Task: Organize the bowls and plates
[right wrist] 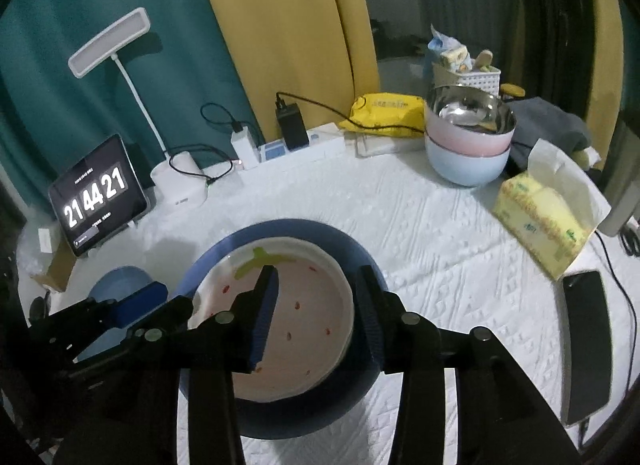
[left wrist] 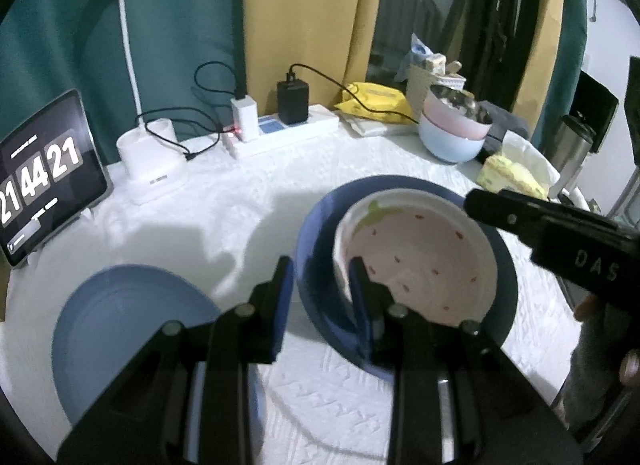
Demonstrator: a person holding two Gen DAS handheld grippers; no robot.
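A pink strawberry-pattern plate (left wrist: 420, 257) (right wrist: 292, 305) lies inside a dark blue plate (left wrist: 320, 233) (right wrist: 288, 231) on the white tablecloth. My left gripper (left wrist: 322, 277) is open, its jaws astride the left rims of both plates. My right gripper (right wrist: 316, 293) is open, its jaws astride the right rim of the pink plate. A light blue plate (left wrist: 120, 313) (right wrist: 120, 279) lies to the left. A steel bowl in a pink bowl (right wrist: 468, 133) sits stacked in a light blue bowl (left wrist: 452, 141) (right wrist: 464, 165) at the back right.
A tablet clock (left wrist: 40, 173) (right wrist: 98, 193), a white lamp base (left wrist: 152, 161) (right wrist: 180, 181) and a power strip (left wrist: 288, 129) (right wrist: 296, 149) line the back. A tissue box (right wrist: 548, 221) and a phone (right wrist: 586, 345) lie at the right.
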